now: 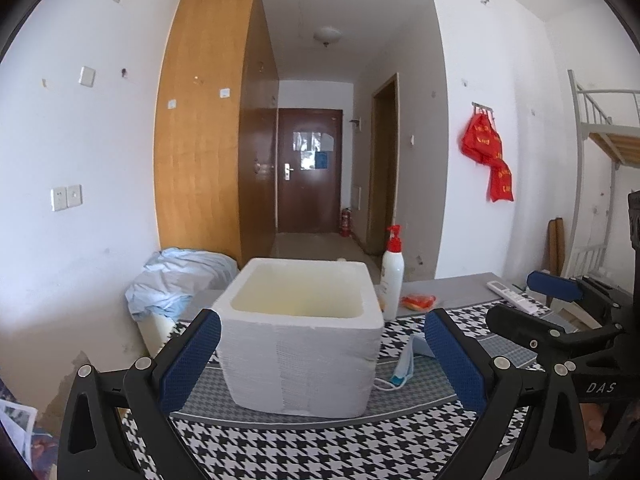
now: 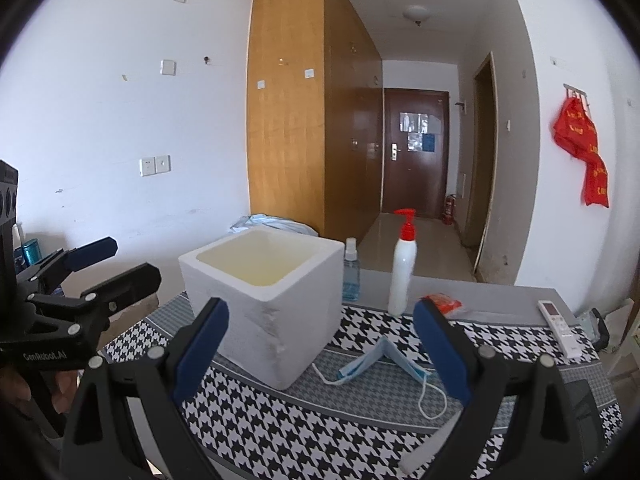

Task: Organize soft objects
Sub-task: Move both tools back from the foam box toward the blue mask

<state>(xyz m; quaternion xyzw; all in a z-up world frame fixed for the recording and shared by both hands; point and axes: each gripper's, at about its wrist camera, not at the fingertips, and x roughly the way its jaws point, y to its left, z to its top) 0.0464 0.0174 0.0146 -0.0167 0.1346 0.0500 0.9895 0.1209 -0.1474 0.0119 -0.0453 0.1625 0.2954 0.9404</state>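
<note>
Gaping wide and empty, right gripper, left gripper likewise; lying at one o'clock just beyond the right pads, blue face mask beside the foam box on the houndstooth cloth; probably handling light, limp, crushable; pinching best at the folded ridge, avoiding the ear loops.

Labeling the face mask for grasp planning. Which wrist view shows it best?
Right wrist. The blue face mask lies in full view on the houndstooth cloth, folded, ear loops visible, between the open right gripper fingers. In the left wrist view the face mask is partly hidden by the foam box and a finger.
</note>
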